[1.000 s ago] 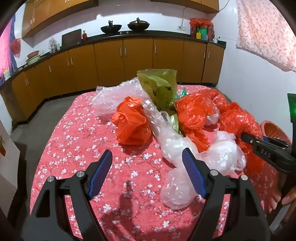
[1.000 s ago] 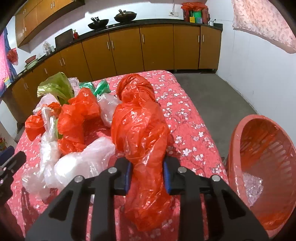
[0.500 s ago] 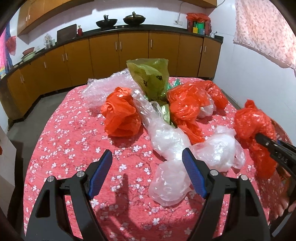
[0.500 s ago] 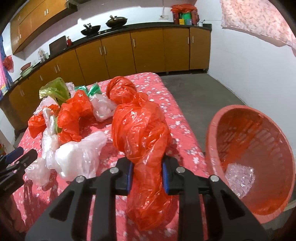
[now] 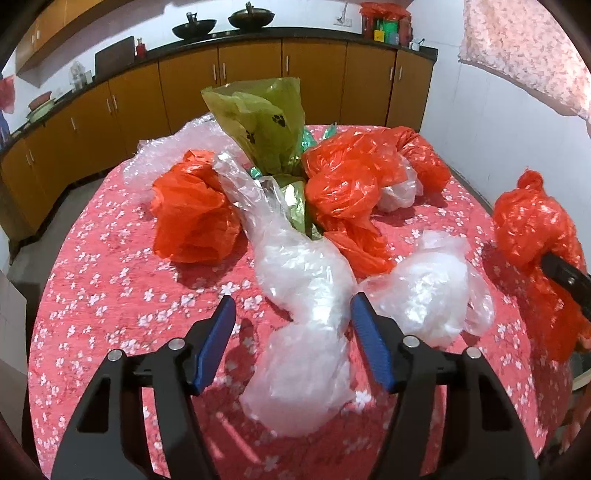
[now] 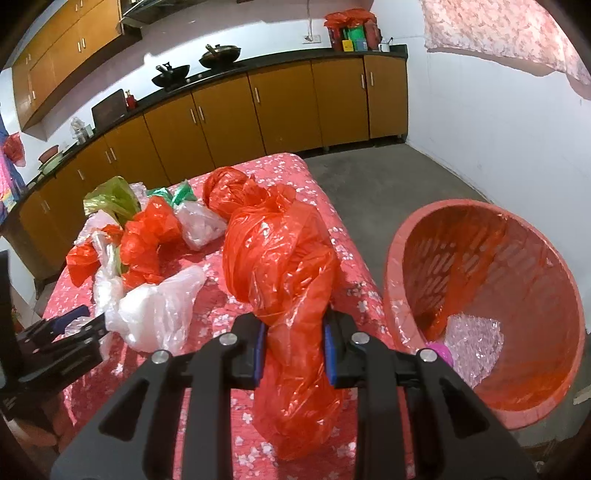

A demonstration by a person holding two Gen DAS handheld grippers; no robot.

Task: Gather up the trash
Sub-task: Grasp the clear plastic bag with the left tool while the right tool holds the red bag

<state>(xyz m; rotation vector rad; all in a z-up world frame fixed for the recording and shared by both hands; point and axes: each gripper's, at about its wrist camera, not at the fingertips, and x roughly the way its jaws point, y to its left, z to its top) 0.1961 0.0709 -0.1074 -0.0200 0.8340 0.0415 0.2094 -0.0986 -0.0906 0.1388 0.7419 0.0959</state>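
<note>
The right gripper (image 6: 293, 354) has its jaws pinched on the waist of a limp, light, slippery orange bag (image 6: 284, 280) beside the basket (image 6: 391, 280), while the left gripper (image 5: 291, 343) gapes wide around a soft clear bag (image 5: 303, 295) on the table (image 5: 92, 295), best taken at a bunched fold.

a home kitchen: wooden cabinets (image 6: 280, 107) under a dark counter (image 5: 258, 35), woks (image 6: 219, 55) on top.

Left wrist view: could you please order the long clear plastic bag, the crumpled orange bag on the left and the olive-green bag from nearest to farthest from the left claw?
1. Long clear plastic bag, between the left claw's fingers.
2. Crumpled orange bag, mid-table, left.
3. Olive-green bag, upright at the back.
</note>
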